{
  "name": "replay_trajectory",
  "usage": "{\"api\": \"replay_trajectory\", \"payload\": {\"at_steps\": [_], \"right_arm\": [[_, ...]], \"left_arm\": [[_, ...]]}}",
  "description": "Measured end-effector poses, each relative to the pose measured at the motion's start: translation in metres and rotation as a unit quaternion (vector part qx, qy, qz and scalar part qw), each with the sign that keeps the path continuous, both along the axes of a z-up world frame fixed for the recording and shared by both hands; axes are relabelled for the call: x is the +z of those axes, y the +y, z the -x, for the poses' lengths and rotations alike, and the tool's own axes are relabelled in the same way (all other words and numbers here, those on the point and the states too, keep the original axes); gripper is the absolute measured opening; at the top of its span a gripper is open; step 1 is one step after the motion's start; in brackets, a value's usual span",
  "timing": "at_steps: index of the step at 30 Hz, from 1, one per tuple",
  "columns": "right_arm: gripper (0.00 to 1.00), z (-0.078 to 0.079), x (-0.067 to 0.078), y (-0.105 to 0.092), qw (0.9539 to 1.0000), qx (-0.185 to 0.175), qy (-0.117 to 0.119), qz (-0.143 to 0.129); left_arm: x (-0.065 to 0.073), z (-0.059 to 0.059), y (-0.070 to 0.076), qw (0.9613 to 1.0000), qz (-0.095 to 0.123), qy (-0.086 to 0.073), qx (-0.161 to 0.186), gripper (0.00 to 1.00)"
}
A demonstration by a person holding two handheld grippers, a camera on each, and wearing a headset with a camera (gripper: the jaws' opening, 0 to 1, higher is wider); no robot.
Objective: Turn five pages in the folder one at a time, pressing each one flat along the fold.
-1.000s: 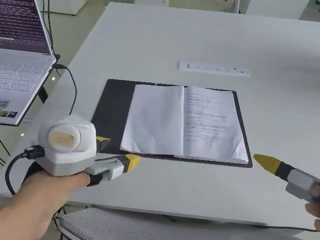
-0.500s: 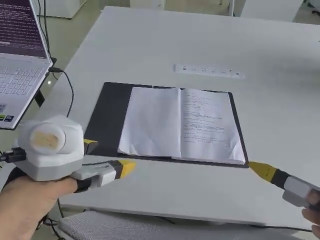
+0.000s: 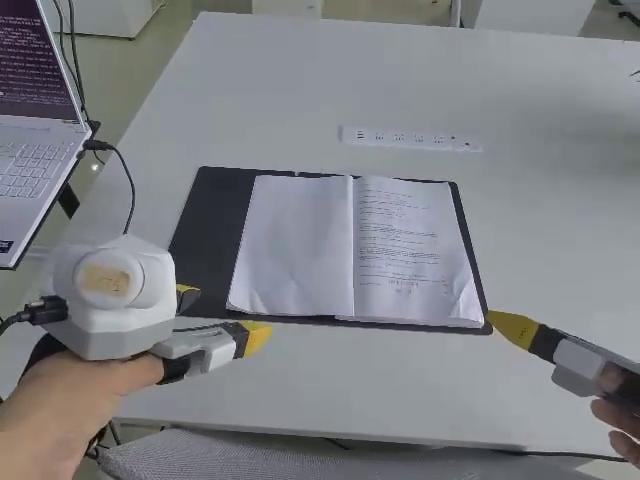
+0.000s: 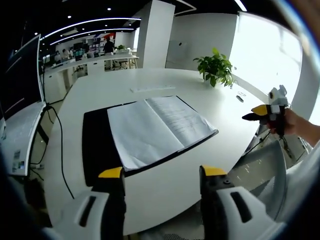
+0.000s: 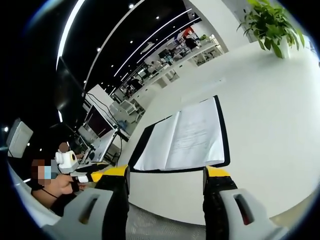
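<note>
Now, my left gripper point(image 4: 162, 172) and right gripper point(image 5: 165, 171) both spread empty, I should nip just one printed white sheet point(image 3: 410, 250) of the open black folder point(image 3: 205, 235).

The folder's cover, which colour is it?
The folder cover is black, framing the white pages. The head view shows it best.

A power strip point(image 3: 410, 139) lies on the white table point(image 3: 300, 80), a laptop point(image 3: 25, 160) just beside.

One folder point(image 3: 212, 235), two tongs point(image 4: 162, 172) point(image 5: 165, 171), one laptop point(image 3: 25, 160), one power strip point(image 3: 410, 139).
</note>
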State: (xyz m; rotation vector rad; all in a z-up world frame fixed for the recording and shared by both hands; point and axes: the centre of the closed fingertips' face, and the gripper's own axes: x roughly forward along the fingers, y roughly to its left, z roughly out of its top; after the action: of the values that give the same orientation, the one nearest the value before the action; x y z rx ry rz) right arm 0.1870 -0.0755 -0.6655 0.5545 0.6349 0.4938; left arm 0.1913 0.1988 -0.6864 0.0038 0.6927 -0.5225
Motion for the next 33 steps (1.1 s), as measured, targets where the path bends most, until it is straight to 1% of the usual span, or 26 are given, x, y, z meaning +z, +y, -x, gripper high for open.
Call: {"api": "replay_trajectory", "payload": {"at_steps": [4, 6, 7, 9, 10, 12, 15, 17, 19, 20, 21, 22, 23, 24, 25, 26, 27, 28, 30, 32, 33], "right_arm": [[0.57, -0.01, 0.004, -0.002, 0.9999, -0.007, -0.009, -0.009], [0.57, -0.014, 0.004, -0.002, 0.9999, -0.008, -0.01, -0.009], [0.57, -0.015, 0.004, -0.003, 0.9999, -0.009, -0.011, -0.009], [0.57, -0.019, 0.003, -0.003, 0.9998, -0.012, -0.013, -0.011], [0.56, -0.021, 0.003, -0.003, 0.9998, -0.012, -0.013, -0.012], [0.56, -0.024, 0.001, -0.003, 0.9997, -0.014, -0.015, -0.013], [0.54, -0.031, -0.002, -0.003, 0.9996, -0.017, -0.018, -0.016], [0.54, -0.035, -0.004, -0.002, 0.9994, -0.019, -0.022, -0.019], [0.53, -0.038, -0.005, -0.003, 0.9992, -0.023, -0.023, -0.023], [0.53, -0.041, -0.006, -0.004, 0.9989, -0.026, -0.028, -0.028], [0.53, -0.041, -0.007, -0.004, 0.9989, -0.027, -0.026, -0.029], [0.53, -0.043, -0.009, -0.005, 0.9987, -0.03, -0.024, -0.032], [0.53, -0.045, -0.009, -0.006, 0.9985, -0.033, -0.027, -0.035], [0.53, -0.048, -0.011, -0.009, 0.9983, -0.037, -0.026, -0.036], [0.52, -0.049, -0.012, -0.01, 0.9983, -0.039, -0.025, -0.037], [0.52, -0.052, -0.014, -0.013, 0.998, -0.044, -0.027, -0.037], [0.52, -0.053, -0.015, -0.015, 0.9977, -0.047, -0.025, -0.041], [0.52, -0.055, -0.017, -0.017, 0.9977, -0.048, -0.023, -0.042], [0.51, -0.058, -0.021, -0.02, 0.9976, -0.05, -0.021, -0.044], [0.51, -0.06, -0.025, -0.023, 0.9975, -0.051, -0.021, -0.044], [0.51, -0.062, -0.028, -0.025, 0.9973, -0.055, -0.018, -0.046]], "left_arm": [[-0.003, -0.007, -0.013, 0.9999, -0.002, 0.003, -0.01, 0.58], [-0.006, -0.012, -0.021, 0.9999, -0.003, 0.0, -0.016, 0.58], [-0.008, -0.014, -0.025, 0.9998, -0.003, 0.003, -0.019, 0.58], [-0.011, -0.019, -0.037, 0.9996, -0.001, 0.0, -0.028, 0.57], [-0.014, -0.026, -0.043, 0.9994, 0.0, -0.004, -0.035, 0.57], [-0.017, -0.031, -0.054, 0.999, 0.002, -0.007, -0.043, 0.57], [-0.026, -0.046, -0.077, 0.9983, 0.01, -0.014, -0.055, 0.57], [-0.031, -0.053, -0.088, 0.9979, 0.01, -0.014, -0.062, 0.57], [-0.034, -0.058, -0.102, 0.9973, 0.013, -0.02, -0.069, 0.56], [-0.038, -0.063, -0.109, 0.9968, 0.013, -0.024, -0.075, 0.56], [-0.043, -0.068, -0.116, 0.9966, 0.01, -0.025, -0.077, 0.56], [-0.045, -0.07, -0.121, 0.9963, 0.01, -0.027, -0.081, 0.56], [-0.047, -0.072, -0.126, 0.9961, 0.01, -0.027, -0.083, 0.56], [-0.052, -0.077, -0.132, 0.996, 0.008, -0.028, -0.084, 0.56], [-0.054, -0.079, -0.136, 0.9959, 0.007, -0.031, -0.085, 0.56], [-0.056, -0.082, -0.143, 0.9956, 0.006, -0.033, -0.087, 0.56], [-0.058, -0.084, -0.148, 0.9954, 0.004, -0.034, -0.09, 0.56], [-0.064, -0.087, -0.153, 0.995, -0.001, -0.032, -0.094, 0.56], [-0.069, -0.09, -0.162, 0.9947, -0.006, -0.032, -0.097, 0.56], [-0.074, -0.095, -0.171, 0.9943, -0.006, -0.038, -0.099, 0.55], [-0.077, -0.097, -0.175, 0.9943, -0.007, -0.037, -0.1, 0.55]]}}
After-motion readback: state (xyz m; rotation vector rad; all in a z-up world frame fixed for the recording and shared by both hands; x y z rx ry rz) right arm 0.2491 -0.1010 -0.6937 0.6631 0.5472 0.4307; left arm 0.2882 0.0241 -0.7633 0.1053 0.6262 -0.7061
